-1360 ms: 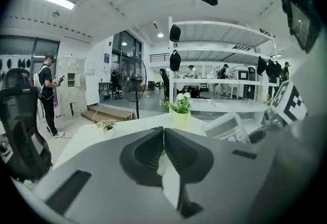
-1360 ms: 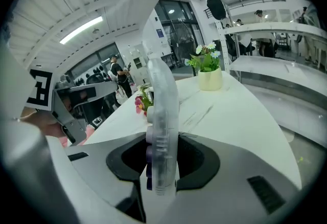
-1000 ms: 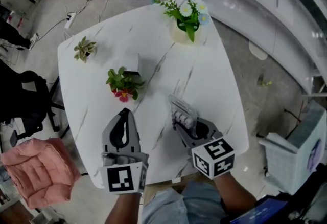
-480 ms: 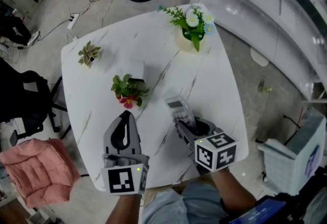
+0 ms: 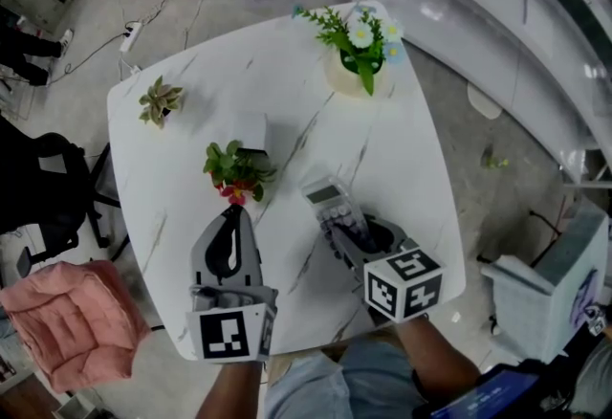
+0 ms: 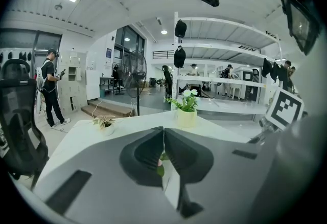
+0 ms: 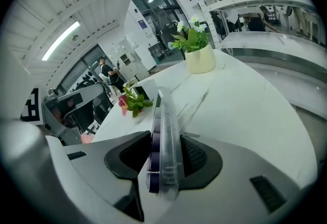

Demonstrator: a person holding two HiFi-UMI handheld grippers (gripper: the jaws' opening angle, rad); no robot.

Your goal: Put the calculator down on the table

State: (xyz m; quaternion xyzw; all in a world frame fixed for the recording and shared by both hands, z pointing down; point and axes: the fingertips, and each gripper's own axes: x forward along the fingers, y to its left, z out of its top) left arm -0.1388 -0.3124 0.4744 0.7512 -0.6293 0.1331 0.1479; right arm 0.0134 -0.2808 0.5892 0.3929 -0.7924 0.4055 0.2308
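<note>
Head view, starting at the left: my left gripper (image 5: 232, 214) hovers just on my side of the red-flowered plant (image 5: 234, 173), its tip almost at the blossoms. The left gripper view shows its jaws pressed together with nothing between them. It is idle and has no part in this step.

To the right of the red-flowered plant, near but apart from it, the calculator (image 5: 330, 200) lies low over the white tabletop (image 5: 392, 144). Its display end points away from me and its key end sits inside my right gripper (image 5: 342, 229). From above, its far end looks to be resting on the marble, though I cannot be certain of contact.

In the right gripper view the calculator (image 7: 166, 115) stands on edge between the jaws, purple keys facing the left one. Those jaws have just been opening, and the pads no longer seem to clamp it. The thing sits loose in the gap.

So I judge this to be the release itself: the lowering looks done, and only the letting go is left to finish. Next I should spread the right gripper's jaws a little more until both pads are clear. Then I should draw the gripper straight back toward me, away from the plant, without catching the keys or dragging the calculator. I would watch that it settles flat and does not tip.
</note>
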